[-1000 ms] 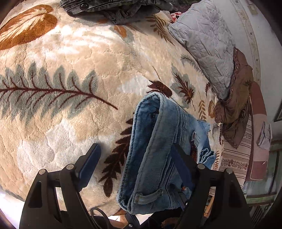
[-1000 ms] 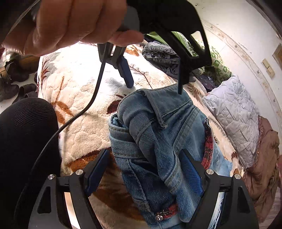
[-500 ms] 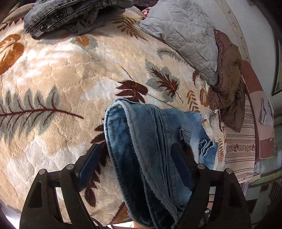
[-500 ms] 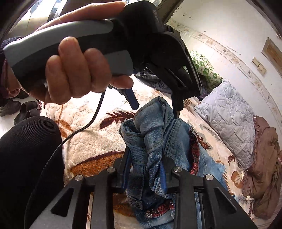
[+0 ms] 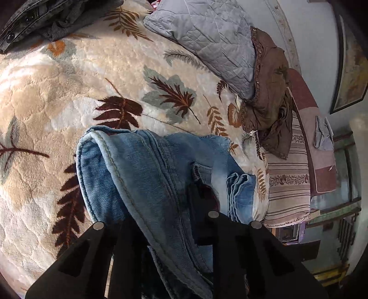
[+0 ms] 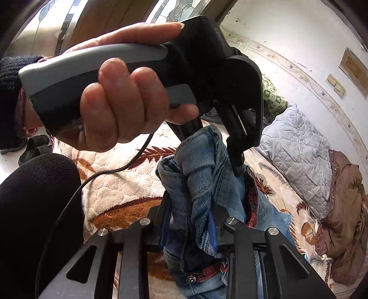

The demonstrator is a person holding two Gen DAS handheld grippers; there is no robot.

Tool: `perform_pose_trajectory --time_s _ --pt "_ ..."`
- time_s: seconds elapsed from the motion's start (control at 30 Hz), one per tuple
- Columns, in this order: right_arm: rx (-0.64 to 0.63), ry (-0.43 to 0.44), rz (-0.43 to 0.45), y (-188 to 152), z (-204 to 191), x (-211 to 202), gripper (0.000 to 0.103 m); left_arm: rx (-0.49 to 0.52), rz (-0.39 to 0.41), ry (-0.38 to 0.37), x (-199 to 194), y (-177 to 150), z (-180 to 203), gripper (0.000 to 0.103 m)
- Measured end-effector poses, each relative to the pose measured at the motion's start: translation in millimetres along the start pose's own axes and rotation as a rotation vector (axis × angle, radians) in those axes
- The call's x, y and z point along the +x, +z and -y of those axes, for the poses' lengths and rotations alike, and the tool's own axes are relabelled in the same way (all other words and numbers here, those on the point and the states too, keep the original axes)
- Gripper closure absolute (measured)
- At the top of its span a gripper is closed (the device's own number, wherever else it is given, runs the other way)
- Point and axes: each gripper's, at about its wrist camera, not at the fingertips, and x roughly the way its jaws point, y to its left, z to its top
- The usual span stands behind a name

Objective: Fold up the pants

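The blue jeans [image 5: 147, 174] lie bunched on the leaf-patterned blanket [image 5: 57, 96], their waistband end raised. My left gripper [image 5: 161, 220] is shut on a thick fold of the denim; its fingertips are buried in the cloth. In the right wrist view the jeans [image 6: 202, 174] hang between both grippers. My right gripper [image 6: 188, 227] is shut on the waistband, with a metal button and red lining showing below. The left gripper [image 6: 207, 138], held in a hand, clamps the same bundle just above.
A grey quilted pillow [image 5: 207, 41] and a brown garment [image 5: 269, 103] lie at the far right of the bed. Dark jeans [image 5: 46, 18] are piled at the far left. A striped cushion [image 5: 287, 184] marks the bed's right edge. The person's black-clad knee [image 6: 34, 207] is at left.
Both grippers have closed on the jeans: the right first, then the left. The left gripper moved in close over the denim and the bundle has lifted.
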Motion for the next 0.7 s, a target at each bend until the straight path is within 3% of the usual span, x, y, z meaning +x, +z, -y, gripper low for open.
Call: perform_pose_trajectory --time_s 0.23,0.4,0.57,0.7 --pt "0.128 0.019 0.042 -3 29 -30 0.076 0.062 0.017 0.014 -10 -3 53 0.089" --pt "0.331 0.028 0.072 -23 74 -63 0.076 0.200 -0.013 0.063 8 0 121 0.089" --pt "0.609 0.057 0.074 -69 129 -89 0.076 0.389 -0.092 0.149 67 -6 202 0.086" --pt "0.839 0.085 0.047 -116 162 -96 0.076 0.484 -0.213 0.259 140 -20 244 0.084"
